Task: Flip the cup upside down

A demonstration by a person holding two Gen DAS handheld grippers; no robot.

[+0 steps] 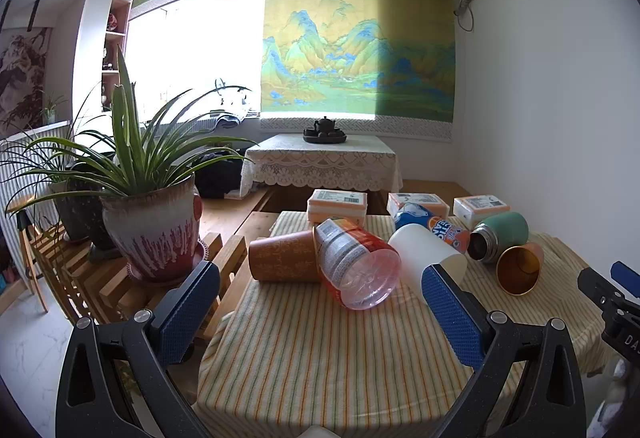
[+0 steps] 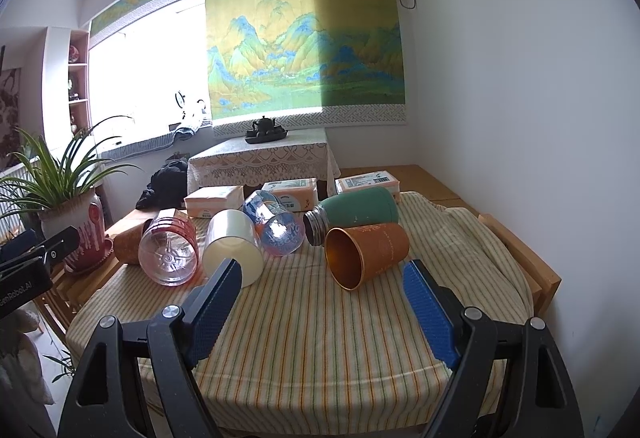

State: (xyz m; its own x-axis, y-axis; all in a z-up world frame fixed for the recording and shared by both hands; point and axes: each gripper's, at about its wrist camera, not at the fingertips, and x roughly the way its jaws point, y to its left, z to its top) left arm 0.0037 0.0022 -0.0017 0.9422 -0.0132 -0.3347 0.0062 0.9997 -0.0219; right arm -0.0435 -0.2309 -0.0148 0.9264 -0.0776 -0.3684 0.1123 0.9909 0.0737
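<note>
Orange cup (image 2: 366,252) laid on side on striped desk (image 2: 304,326), just before green flask (image 2: 354,213), mouth toward camera. Right tongs (image 2: 322,302) spread wide, aligned for side grasp (nothing held); left tongs (image 1: 320,308) likewise wide.

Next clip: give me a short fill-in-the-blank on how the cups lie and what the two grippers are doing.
1. The orange cup lies on its ____ on the striped cloth.
2. Both the left gripper and the right gripper are ____ and hold nothing.
3. The white cup lies between the orange cup and a clear ____ with a red label.

Missing words: side; open; bottle
</note>
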